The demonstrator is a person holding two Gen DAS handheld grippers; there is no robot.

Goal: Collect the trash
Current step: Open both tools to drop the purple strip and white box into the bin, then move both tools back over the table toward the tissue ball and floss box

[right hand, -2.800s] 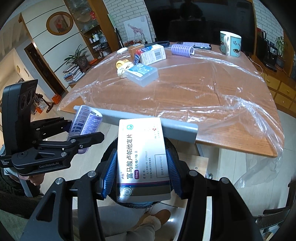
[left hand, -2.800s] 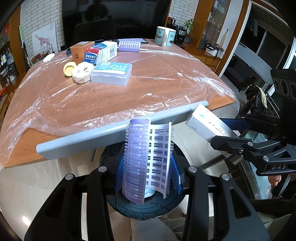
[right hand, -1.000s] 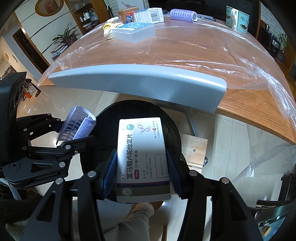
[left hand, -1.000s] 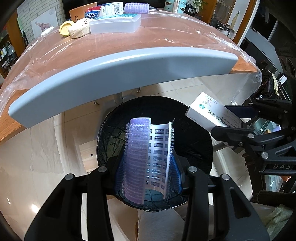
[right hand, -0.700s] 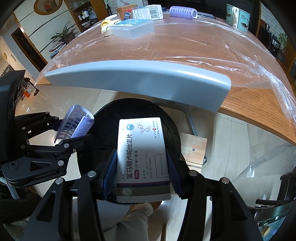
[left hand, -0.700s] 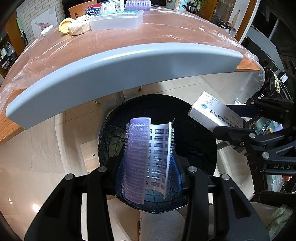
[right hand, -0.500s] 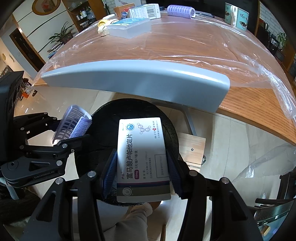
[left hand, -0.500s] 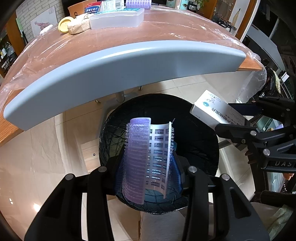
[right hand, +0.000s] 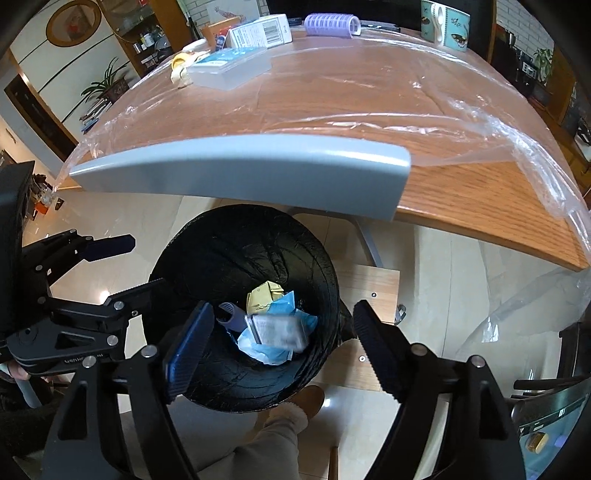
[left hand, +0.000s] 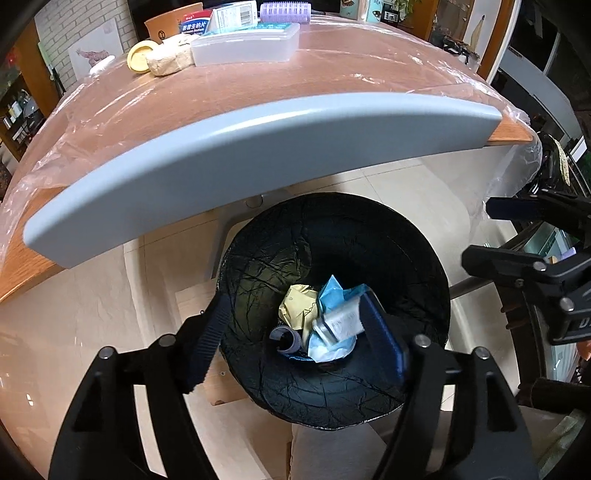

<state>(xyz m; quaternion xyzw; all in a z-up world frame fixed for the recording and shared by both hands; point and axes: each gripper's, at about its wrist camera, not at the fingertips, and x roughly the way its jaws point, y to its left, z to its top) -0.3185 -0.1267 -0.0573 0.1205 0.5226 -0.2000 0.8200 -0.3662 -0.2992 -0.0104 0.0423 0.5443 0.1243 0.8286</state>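
Note:
A black-lined trash bin [left hand: 417,258] stands on the floor below the table edge; it also shows in the right wrist view [right hand: 221,243]. Inside lie a purple hair roller [left hand: 284,338], a white medicine box [right hand: 279,328], blue wrapping [left hand: 334,291] and yellow crumpled paper [left hand: 295,308]. My left gripper [left hand: 299,343] is open and empty over the bin. My right gripper [right hand: 280,343] is open and empty over the bin, beside the left gripper [right hand: 107,266].
A wooden table [right hand: 461,184] under clear plastic film carries a clear plastic box [left hand: 245,46], a second purple roller [right hand: 330,24], cartons [right hand: 262,31], a crumpled tissue [left hand: 170,61], a yellow lid [left hand: 138,61] and a mug [right hand: 445,24]. A grey bar [left hand: 258,147] runs along its near edge.
Both grippers have opened. The purple hair roller has dropped from the left one and the medicine box from the right one into the bin.

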